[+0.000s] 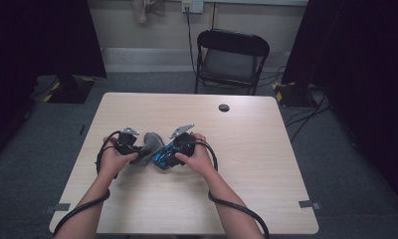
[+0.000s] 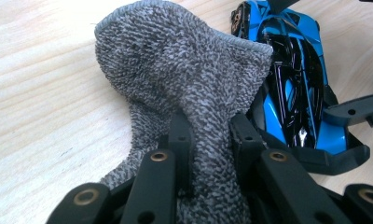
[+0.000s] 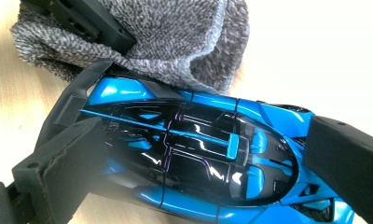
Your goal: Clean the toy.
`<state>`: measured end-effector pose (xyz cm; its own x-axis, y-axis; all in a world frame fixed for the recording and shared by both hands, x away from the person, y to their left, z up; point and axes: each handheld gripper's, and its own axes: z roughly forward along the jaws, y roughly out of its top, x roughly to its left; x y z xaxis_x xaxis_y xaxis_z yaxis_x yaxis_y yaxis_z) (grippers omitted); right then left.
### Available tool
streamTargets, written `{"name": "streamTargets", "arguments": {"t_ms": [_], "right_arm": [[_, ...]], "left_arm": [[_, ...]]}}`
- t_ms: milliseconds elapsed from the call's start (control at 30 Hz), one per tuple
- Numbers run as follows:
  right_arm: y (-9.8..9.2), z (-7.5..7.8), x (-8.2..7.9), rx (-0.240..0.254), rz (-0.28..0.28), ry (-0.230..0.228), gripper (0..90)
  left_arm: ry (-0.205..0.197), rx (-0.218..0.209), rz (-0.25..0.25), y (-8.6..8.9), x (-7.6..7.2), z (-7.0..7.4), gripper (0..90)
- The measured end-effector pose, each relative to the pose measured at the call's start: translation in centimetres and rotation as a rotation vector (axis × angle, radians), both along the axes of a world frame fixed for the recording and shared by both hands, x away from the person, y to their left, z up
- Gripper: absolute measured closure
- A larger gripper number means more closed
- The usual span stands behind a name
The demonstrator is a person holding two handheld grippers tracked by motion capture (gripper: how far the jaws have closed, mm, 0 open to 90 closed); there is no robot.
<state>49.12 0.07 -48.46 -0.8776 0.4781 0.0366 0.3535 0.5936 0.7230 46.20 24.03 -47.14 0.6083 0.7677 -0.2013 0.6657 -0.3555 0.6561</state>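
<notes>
A grey terry cloth lies bunched on the wooden table, between my two grippers. My left gripper is shut on it; in the left gripper view the jaws pinch a fold of the cloth, which stands up ahead of my left gripper. A glossy blue and black toy car sits right beside the cloth and touches it. My right gripper is shut on the car, one pad at each end. The cloth drapes against the car's far side. The car lies to the right of the cloth.
A small dark round disc sits near the table's far edge. A black folding chair stands behind the table. Cables trail from both grippers along the forearms to the near edge. Dark curtains hang at both sides of the room.
</notes>
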Motion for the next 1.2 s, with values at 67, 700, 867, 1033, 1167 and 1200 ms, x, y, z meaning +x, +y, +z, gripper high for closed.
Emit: {"name": "streamTargets", "arguments": {"t_ms": [67,700,867,1033,1167,1200], "right_arm": [[0.0,-0.1,-0.1,0.007,-0.001,-0.003,0.0],[-2.1,1.4,0.0,0.055,-0.014,0.001,15.1],[-3.5,2.4,-0.3,0.085,-0.017,0.011,15.6],[-5.1,3.3,-0.9,0.072,-0.012,0.002,15.8],[-7.0,3.6,-1.3,0.071,-0.021,-0.005,15.8],[-7.5,3.6,-1.4,0.067,-0.029,-0.003,15.7]], "left_arm": [[0.0,-0.004,0.005,0.2,-0.1,0.0,74.0],[-0.049,0.025,0.014,1.0,-0.8,3.3,74.1],[-0.072,0.018,-0.011,-0.1,-0.7,4.9,74.1],[-0.086,0.009,-0.047,-2.2,-0.6,6.1,74.1],[-0.097,0.002,-0.081,-4.2,-0.7,6.8,74.1],[-0.103,-0.002,-0.093,-4.7,-0.7,6.9,74.1]]}}
